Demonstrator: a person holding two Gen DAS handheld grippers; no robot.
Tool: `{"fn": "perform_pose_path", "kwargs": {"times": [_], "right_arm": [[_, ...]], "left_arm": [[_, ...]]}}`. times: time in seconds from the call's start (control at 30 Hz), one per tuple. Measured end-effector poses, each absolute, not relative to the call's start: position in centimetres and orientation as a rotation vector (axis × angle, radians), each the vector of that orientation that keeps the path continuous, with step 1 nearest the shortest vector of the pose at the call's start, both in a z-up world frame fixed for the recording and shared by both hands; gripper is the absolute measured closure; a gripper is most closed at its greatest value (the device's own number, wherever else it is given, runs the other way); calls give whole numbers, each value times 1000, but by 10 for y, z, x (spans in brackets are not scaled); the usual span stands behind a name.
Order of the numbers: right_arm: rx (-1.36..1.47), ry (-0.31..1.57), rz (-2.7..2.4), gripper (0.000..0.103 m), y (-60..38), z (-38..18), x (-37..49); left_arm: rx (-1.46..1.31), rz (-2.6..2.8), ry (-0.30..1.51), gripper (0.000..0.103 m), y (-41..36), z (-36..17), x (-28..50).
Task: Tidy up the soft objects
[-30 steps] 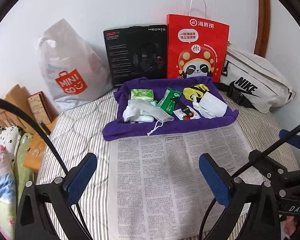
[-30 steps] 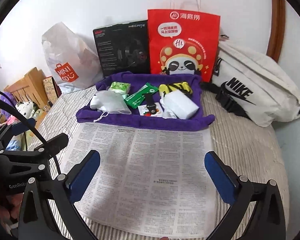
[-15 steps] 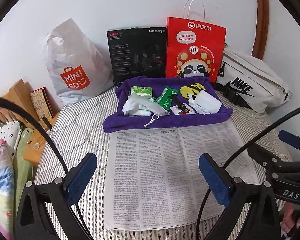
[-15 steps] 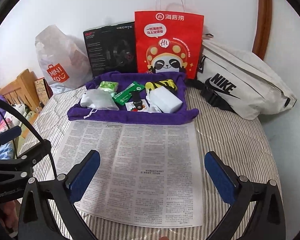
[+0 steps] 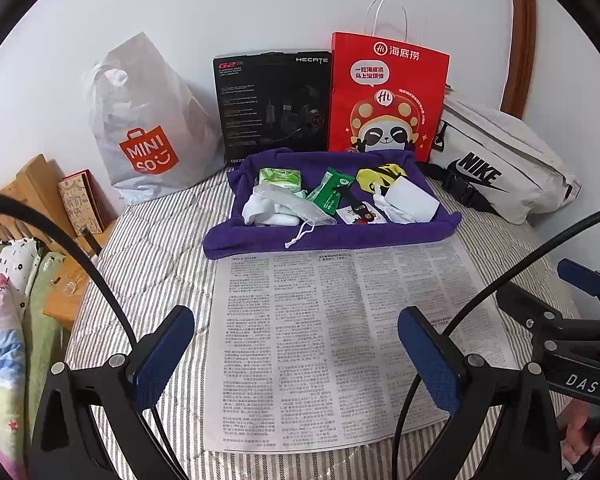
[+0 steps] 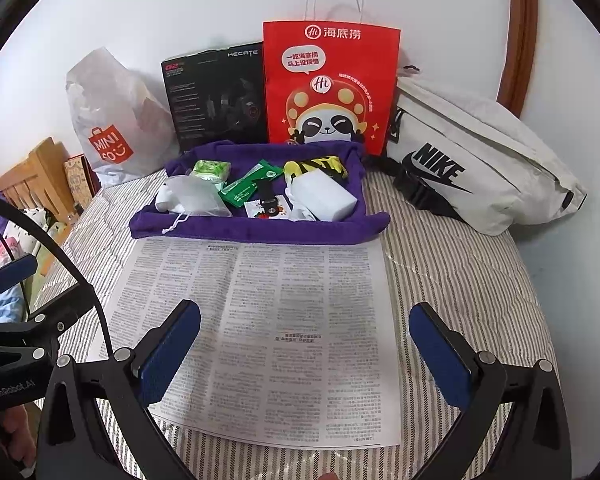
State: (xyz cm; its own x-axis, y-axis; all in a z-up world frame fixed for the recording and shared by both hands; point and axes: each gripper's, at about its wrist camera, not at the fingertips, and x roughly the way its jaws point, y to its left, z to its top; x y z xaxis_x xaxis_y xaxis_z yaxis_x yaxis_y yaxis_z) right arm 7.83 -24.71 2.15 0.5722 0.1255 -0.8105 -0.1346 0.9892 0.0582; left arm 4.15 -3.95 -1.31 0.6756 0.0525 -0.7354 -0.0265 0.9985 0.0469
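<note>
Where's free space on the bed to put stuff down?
The newspaper is bare, bordered by the purple tray behind and both open grippers, left and right, in front. Striped bedding right of it, below the Nike bag, is free too. The tray and back wall are crowded.

Both hand-held grippers, the left (image 5: 296, 354) and the right (image 6: 304, 352), drew back and rose from the purple tray (image 5: 332, 236), exposing more newspaper (image 5: 340, 340).
</note>
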Motion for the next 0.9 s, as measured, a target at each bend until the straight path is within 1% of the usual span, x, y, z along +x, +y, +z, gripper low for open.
{"fn": "perform_pose_path", "kwargs": {"times": [0.9], "right_arm": [[-4,939,153,0,-245,27,73]], "left_arm": [[40,44,849,0,-38,-17,38]]}}
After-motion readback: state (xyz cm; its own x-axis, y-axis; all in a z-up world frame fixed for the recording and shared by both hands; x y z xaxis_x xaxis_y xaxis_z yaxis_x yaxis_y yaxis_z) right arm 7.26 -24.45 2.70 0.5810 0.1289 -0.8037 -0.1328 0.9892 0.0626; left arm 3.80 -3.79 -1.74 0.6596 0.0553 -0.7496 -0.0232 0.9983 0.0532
